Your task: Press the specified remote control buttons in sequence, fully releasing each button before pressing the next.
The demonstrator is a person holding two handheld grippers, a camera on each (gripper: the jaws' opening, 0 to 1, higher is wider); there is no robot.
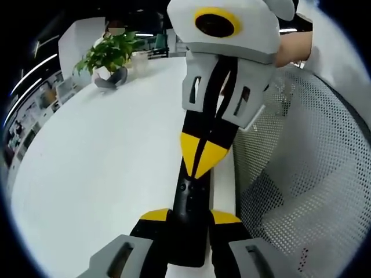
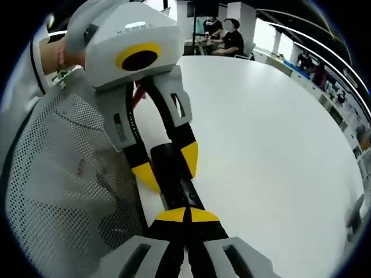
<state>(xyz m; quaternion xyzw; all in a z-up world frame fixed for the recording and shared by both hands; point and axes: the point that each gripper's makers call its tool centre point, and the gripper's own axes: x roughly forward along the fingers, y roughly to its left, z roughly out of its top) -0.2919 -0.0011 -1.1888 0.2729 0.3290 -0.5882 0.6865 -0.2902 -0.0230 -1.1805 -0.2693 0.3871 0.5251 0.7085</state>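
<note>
A slim black remote control (image 1: pixel 189 200) is held out over the white table's edge, and my left gripper (image 1: pixel 190 218) is shut on its near end, one yellow tip on each side. My right gripper (image 1: pixel 203 155) reaches in from above with its yellow tips closed together, and they rest on the remote's top face. In the right gripper view my right gripper (image 2: pixel 188 215) is shut, its tips touching the remote (image 2: pixel 181 188). Beyond it the left gripper (image 2: pixel 166 165) clamps the remote's far part. The buttons under the tips are hidden.
A white table (image 1: pixel 104 162) spreads to one side. A white mesh chair back (image 1: pixel 301 174) stands close on the other side. A potted plant (image 1: pixel 110 55) sits at the table's far end. Two people (image 2: pixel 232 37) sit far across the room.
</note>
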